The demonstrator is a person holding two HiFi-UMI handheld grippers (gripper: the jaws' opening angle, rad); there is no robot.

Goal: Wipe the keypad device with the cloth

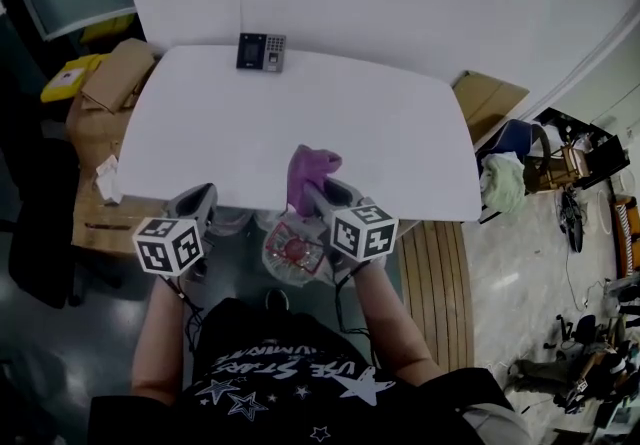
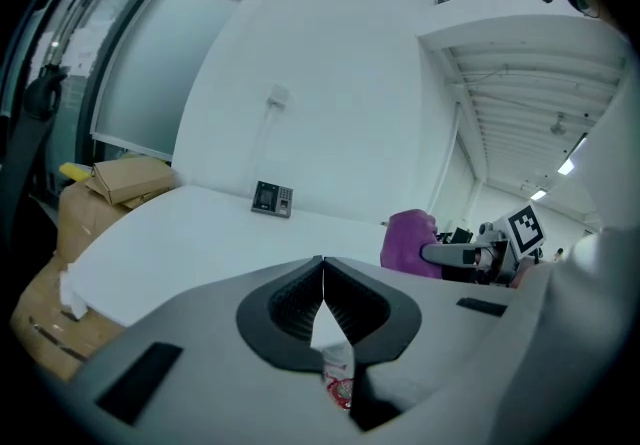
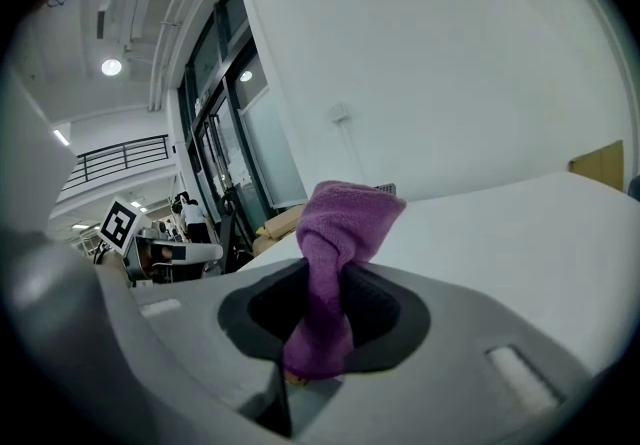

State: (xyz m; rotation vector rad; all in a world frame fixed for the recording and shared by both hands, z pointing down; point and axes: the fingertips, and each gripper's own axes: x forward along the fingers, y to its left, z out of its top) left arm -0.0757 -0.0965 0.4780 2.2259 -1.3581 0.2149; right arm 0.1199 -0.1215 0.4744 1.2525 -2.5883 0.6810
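While the right gripper pinches the soft purple cloth by its bunched middle over the table's near edge, the left gripper is pressed together on nothing, and the keypad device, probably light and slide-prone, lies at the table's far edge.

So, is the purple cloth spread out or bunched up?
Bunched up. The purple cloth stands as a crumpled tuft, pinched between the jaws of the right tongs, not laid flat on the table.
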